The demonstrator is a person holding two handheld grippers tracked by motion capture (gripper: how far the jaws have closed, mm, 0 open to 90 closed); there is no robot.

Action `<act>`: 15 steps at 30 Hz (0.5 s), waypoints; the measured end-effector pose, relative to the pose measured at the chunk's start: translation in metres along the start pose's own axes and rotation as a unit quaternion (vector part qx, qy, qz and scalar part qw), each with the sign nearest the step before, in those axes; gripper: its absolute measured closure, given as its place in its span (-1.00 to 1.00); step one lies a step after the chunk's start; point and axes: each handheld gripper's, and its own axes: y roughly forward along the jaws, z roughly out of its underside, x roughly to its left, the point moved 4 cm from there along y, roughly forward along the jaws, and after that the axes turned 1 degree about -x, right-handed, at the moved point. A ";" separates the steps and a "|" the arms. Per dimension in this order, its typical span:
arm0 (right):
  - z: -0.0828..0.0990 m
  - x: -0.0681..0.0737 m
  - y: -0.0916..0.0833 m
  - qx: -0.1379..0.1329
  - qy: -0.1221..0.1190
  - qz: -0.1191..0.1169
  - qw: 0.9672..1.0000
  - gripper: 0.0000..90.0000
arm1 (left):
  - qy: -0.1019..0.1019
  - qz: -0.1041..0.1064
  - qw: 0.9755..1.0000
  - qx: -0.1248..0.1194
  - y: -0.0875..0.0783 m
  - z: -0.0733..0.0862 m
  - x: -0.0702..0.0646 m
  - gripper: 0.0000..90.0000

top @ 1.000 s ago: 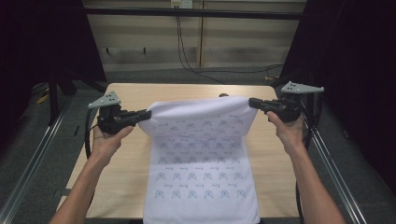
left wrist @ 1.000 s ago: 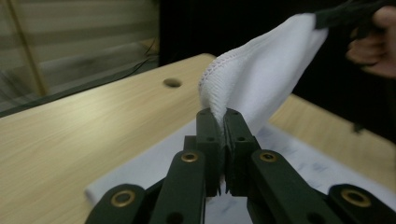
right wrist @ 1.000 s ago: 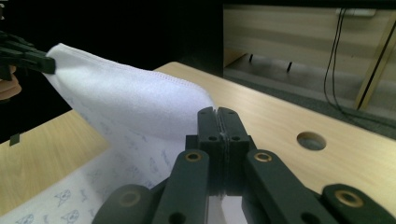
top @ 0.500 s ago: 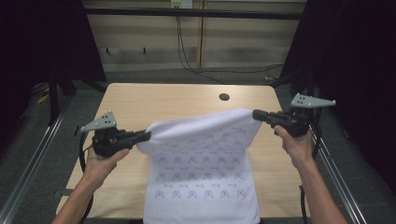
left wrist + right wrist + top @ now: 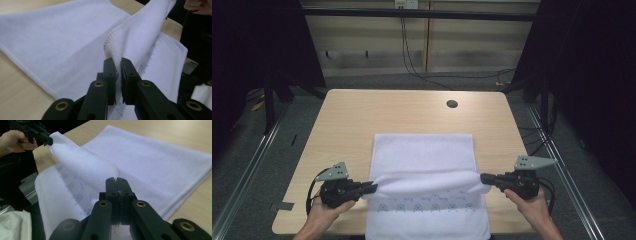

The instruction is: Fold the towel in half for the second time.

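A white towel [image 5: 424, 155] lies on the wooden table [image 5: 357, 115], its far part flat with the plain side up. Its printed near part hangs over the front edge. A raised fold runs between my two grippers just above the table. My left gripper [image 5: 373, 188] grips the fold's left end. In the left gripper view the stitched hem [image 5: 112, 42] sits pinched between the jaws [image 5: 118, 61], which have just been opening slightly. My right gripper [image 5: 484, 178] is shut on the fold's right end, with the towel [image 5: 150, 157] squeezed thin in its jaws [image 5: 116, 180].
A dark round hole [image 5: 452, 104] sits in the tabletop at the far right. Metal floor rails [image 5: 252, 165] run along both sides of the table. Cables [image 5: 412, 65] trail on the floor beyond the far edge. Bare wood lies beyond the towel.
Both grippers have come down and toward the near edge with the towel's edge held between them. The towel, earlier lifted in the air, now lies mostly flat on the table.
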 end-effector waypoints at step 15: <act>0.065 0.041 -0.017 0.091 0.002 -0.066 0.994 0.88 | 0.036 0.058 0.995 0.070 -0.002 0.036 -0.051 0.60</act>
